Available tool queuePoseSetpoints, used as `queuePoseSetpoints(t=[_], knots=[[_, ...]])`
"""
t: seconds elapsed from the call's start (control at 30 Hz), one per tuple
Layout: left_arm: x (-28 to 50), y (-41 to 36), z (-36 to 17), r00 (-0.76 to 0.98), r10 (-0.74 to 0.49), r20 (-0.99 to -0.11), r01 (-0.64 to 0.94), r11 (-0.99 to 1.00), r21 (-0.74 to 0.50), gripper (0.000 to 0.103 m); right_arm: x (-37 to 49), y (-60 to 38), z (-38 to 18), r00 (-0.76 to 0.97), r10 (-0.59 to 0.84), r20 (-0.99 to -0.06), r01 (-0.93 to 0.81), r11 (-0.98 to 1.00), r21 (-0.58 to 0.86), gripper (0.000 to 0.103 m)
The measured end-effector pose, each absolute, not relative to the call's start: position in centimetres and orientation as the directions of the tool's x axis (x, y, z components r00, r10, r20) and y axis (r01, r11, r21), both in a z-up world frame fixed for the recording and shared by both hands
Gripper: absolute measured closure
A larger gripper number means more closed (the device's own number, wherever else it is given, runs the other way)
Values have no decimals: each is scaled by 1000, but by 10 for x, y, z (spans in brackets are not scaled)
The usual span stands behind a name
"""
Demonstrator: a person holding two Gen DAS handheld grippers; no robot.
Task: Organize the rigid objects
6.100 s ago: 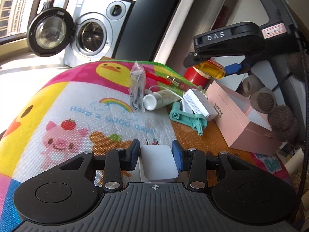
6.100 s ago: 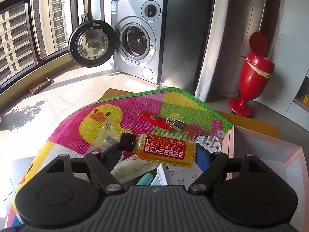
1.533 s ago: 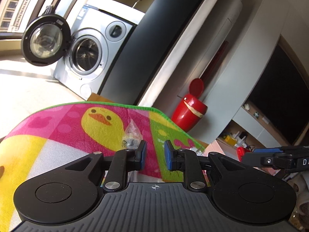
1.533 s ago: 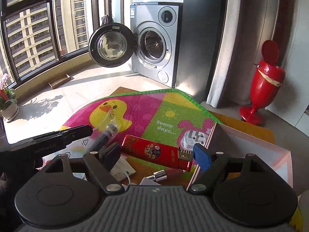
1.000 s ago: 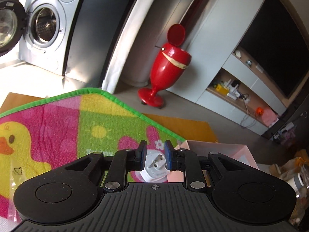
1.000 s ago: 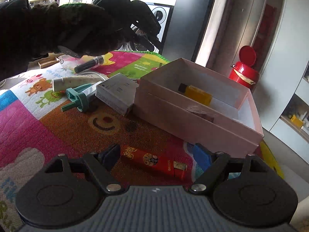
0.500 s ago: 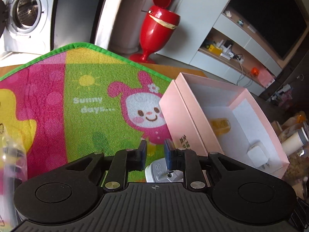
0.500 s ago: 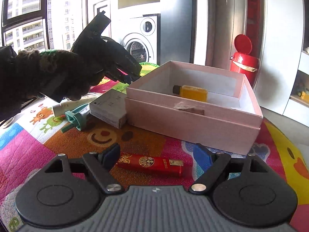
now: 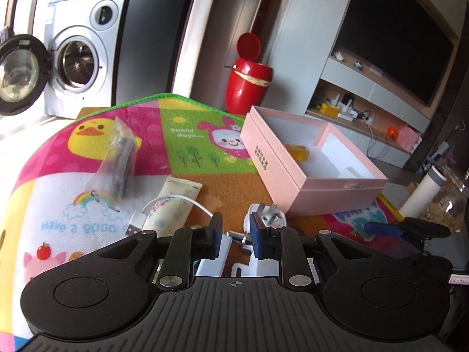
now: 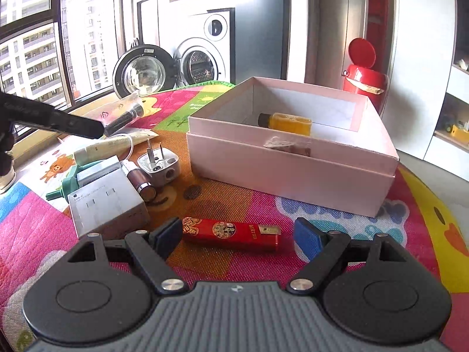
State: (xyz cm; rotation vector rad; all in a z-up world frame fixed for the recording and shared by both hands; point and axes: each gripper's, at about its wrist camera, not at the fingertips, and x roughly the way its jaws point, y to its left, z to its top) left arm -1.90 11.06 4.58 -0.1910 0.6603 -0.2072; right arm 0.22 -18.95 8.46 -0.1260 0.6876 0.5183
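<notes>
An open pink box [image 10: 293, 158] stands on the cartoon mat and holds a yellow bottle [image 10: 285, 123]; the box also shows in the left wrist view [image 9: 293, 182]. A red lighter [image 10: 231, 232] lies on the mat between the wide-open fingers of my right gripper [image 10: 239, 236], which does not grip it. My left gripper [image 9: 236, 231] is open with a narrow gap and empty, hovering above a white plug adapter [image 9: 266, 215], also in the right wrist view [image 10: 159, 165]. A white carton [image 10: 105, 202] and a brown lipstick [image 10: 139, 180] lie left of the lighter.
A cream tube [image 9: 173, 202], a white USB cable [image 9: 137, 223] and a clear bag with a dark item [image 9: 117, 158] lie on the mat's left part. A teal tool [image 10: 66, 186] sits by the carton. A red bin [image 9: 249, 85] and a washing machine [image 9: 73, 67] stand behind.
My left gripper has pulled back from the box and the white plug adapter now lies on the mat beside the box. My right gripper stays around the lighter, slightly closer.
</notes>
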Motion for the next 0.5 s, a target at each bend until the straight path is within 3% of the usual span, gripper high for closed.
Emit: queuePoseSetpoints(t=[0.13,0.4,0.5], knots=[[-52,118,33,751,-158,-641,74,985,-155,80,-12,-183,94,594,540,-596,-605,788,111,20],[-63,139,30,783,-119,-610,-81,954,-290,80,-26,-102,96,473,613,-633,-796,605,-10,18],[-56,145,26,776,-96,-624,-136,940,-314,80,-32,-96,98,481,594,-645,-794,608,-33,27]])
